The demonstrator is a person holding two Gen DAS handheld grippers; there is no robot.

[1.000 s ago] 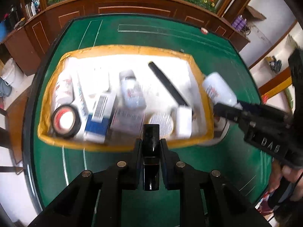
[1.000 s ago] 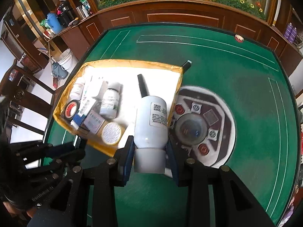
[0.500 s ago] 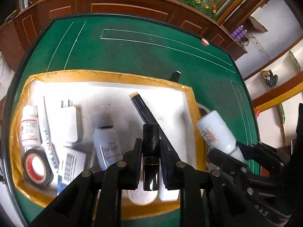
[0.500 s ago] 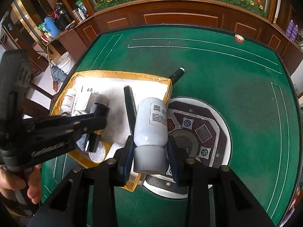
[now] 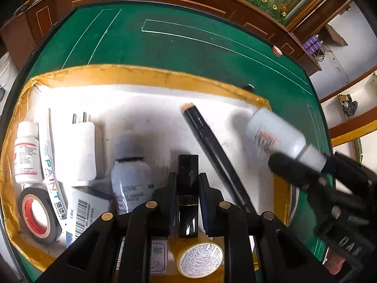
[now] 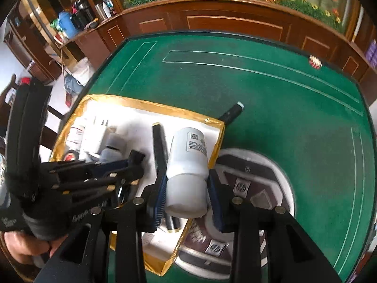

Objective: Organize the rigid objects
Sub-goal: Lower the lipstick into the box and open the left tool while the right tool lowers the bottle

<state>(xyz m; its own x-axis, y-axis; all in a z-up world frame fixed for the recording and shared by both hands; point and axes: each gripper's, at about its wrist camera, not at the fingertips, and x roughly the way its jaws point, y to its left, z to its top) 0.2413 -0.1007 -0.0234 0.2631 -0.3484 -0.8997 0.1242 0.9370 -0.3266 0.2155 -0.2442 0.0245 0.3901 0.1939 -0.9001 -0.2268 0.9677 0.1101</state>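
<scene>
My left gripper [image 5: 187, 188] is shut on a small black glossy tube [image 5: 187, 184] and holds it over the white tray with a gold rim [image 5: 141, 73]. My right gripper [image 6: 187, 186] is shut on a white bottle [image 6: 188, 155] and holds it above the tray's right edge [image 6: 219, 139]. That bottle also shows in the left wrist view [image 5: 275, 134] at the right. The tray holds a long black pen [image 5: 212, 151], a grey-capped bottle [image 5: 132, 176], a white plug [image 5: 82, 148], a small white bottle [image 5: 26, 151], black tape [image 5: 35, 214] and a round tin [image 5: 200, 257].
The tray lies on a green felt table [image 6: 271, 99] with white lines. A round mahjong-table centre panel [image 6: 254, 188] sits right of the tray. A dark marker [image 6: 232, 113] lies on the felt past the tray's far right corner. Wooden cabinets ring the table.
Both grippers have moved forward over the tray with their objects still held. The right gripper's bottle has come in over the tray's right edge.
</scene>
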